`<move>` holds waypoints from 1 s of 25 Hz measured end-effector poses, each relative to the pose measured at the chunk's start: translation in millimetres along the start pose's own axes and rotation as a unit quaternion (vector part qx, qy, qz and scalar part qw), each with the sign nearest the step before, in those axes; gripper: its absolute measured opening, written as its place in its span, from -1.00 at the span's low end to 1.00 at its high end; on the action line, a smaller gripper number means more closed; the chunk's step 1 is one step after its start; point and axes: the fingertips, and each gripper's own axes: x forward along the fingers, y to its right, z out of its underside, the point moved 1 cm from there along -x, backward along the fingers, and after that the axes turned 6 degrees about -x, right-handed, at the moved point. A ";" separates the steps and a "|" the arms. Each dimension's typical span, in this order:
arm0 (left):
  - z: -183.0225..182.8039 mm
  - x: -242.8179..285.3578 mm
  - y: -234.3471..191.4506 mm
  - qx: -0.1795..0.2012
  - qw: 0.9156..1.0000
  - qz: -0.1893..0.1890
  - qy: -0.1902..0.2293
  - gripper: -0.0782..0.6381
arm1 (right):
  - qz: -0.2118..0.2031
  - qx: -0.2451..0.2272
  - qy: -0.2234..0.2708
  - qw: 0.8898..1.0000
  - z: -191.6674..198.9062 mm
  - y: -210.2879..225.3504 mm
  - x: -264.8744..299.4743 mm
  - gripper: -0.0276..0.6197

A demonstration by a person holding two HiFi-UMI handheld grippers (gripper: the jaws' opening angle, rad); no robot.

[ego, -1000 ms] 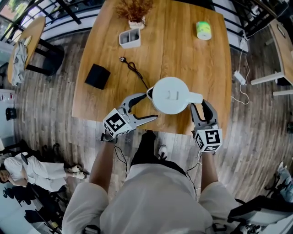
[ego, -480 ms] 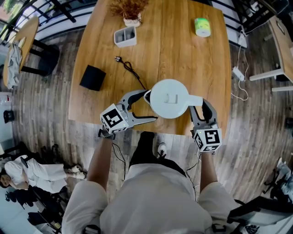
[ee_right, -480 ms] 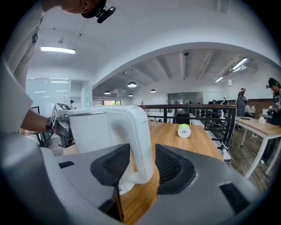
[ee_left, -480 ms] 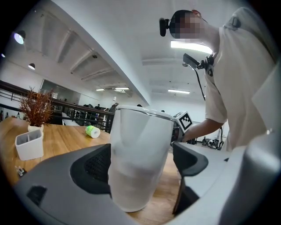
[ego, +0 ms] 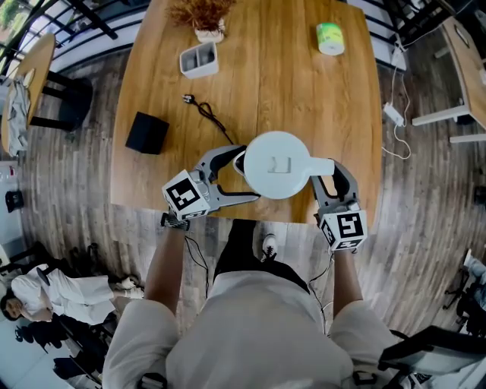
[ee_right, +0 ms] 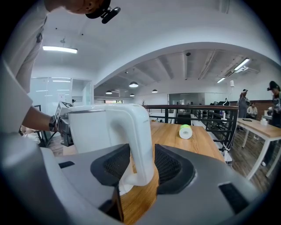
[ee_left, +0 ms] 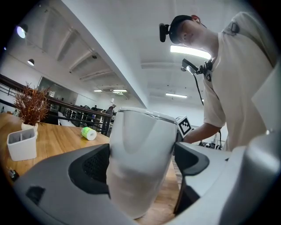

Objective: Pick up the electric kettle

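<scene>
The left gripper (ego: 247,175) comes in level at the kettle (ego: 281,163) from the left. Its jaws have just been opening and now stand wide apart. The kettle's white body sits between them and fills the gap. One pad (ee_left: 94,169) lies right against the body, while the other is just beside it. I can't see them squeezing.

Out past this gripper and to its left, a black box (ego: 146,133) lies on the table (ego: 319,99). Straight beyond the gripper a dark cord (ego: 203,112) snakes away. Further off are a grey holder (ego: 198,59) and a dried plant (ego: 203,15).

The kettle stands upright on the table, close to the near edge, with both grippers around it. Its lid is on and its handle (ee_right: 140,145) sticks out to the right.

The right gripper (ego: 332,182) is tipped a little downward and reaches in from the near side. Its jaws have just been opening too, and they straddle the handle. The pads sit close on either side of it, but I see no grip. Bare wood shows under the handle between them.

Well beyond this gripper, toward the far edge of the table, a green roll (ego: 329,38) lies on its own.
</scene>
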 end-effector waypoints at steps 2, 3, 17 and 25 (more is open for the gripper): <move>-0.2 0.3 0.7 -0.001 1.000 0.002 0.002 0.48 | 0.004 -0.001 0.000 1.000 0.1 0.0 0.2 -0.41; -0.2 0.6 1.0 -0.002 1.000 0.002 0.004 0.48 | 0.006 -0.002 0.000 1.000 0.0 0.1 0.4 -0.41; -3.5 3.2 3.5 -0.001 1.000 -0.015 0.019 0.48 | 0.024 0.037 0.023 0.999 -1.2 1.7 1.2 -0.43; -8.1 1.5 3.3 -0.014 0.999 -0.021 0.036 0.48 | 0.025 0.040 0.041 0.998 -6.4 1.5 0.2 -0.43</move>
